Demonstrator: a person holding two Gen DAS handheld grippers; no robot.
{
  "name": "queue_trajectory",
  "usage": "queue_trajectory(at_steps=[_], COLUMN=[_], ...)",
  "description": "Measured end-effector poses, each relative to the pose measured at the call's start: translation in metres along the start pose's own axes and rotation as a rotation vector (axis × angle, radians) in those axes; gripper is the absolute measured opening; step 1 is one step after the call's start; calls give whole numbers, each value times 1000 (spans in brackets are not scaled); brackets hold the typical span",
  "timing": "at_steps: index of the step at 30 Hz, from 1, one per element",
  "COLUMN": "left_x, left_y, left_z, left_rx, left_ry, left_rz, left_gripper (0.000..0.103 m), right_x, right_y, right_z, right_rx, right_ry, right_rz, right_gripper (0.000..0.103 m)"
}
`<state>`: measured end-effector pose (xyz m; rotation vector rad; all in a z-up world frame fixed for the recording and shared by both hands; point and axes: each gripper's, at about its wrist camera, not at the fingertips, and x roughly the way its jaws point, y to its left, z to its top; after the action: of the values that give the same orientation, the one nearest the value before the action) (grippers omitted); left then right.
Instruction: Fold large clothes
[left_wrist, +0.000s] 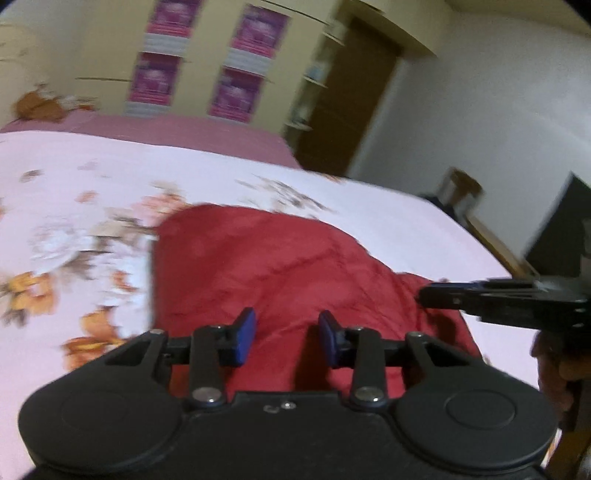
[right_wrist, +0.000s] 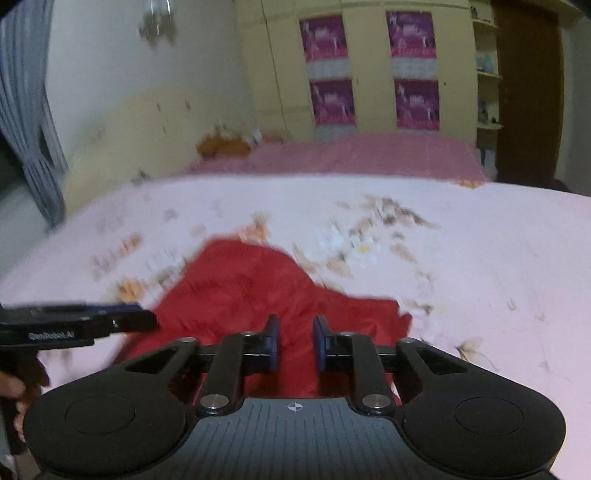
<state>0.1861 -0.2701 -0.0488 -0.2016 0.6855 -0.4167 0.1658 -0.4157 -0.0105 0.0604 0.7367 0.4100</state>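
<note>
A red garment lies crumpled in a loose heap on a pale pink floral bedspread; it also shows in the right wrist view. My left gripper is open and empty, hovering over the garment's near edge. My right gripper is open with a narrower gap, empty, above the garment's near part. In the left wrist view the right gripper comes in from the right at the garment's right edge. In the right wrist view the left gripper comes in from the left.
The bed carries a darker pink sheet at the far end with an orange soft toy. A yellow wardrobe with magenta panels stands behind. A brown door and a wooden stool are beyond the bed's right side.
</note>
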Motion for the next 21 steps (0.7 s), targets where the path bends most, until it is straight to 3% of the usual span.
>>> queue_trajectory(at_steps=[2,7,14,18,21], left_x=[11,36,67,47,1], left_y=[-9,-24,-37,-34,-26], left_z=[-3,-2,-3,-1,-4], left_rx=[20,58,149,136,115], left_ry=[27,95,205,166,92], left_rz=[-27,-67,-31,-42,-58], left_gripper=[35,35,35,35,35], right_x=[6,21,42,36,-5], right_y=[-3,-18,-44,-43,-37], right_z=[-14,-37,-60,-52,-41], right_rx=[-16,26,173,174,192], right_ry=[50,112,170,175,91], right_rz=[-66,-133,-142,-145,-107], right_gripper=[9,9,8,9,9])
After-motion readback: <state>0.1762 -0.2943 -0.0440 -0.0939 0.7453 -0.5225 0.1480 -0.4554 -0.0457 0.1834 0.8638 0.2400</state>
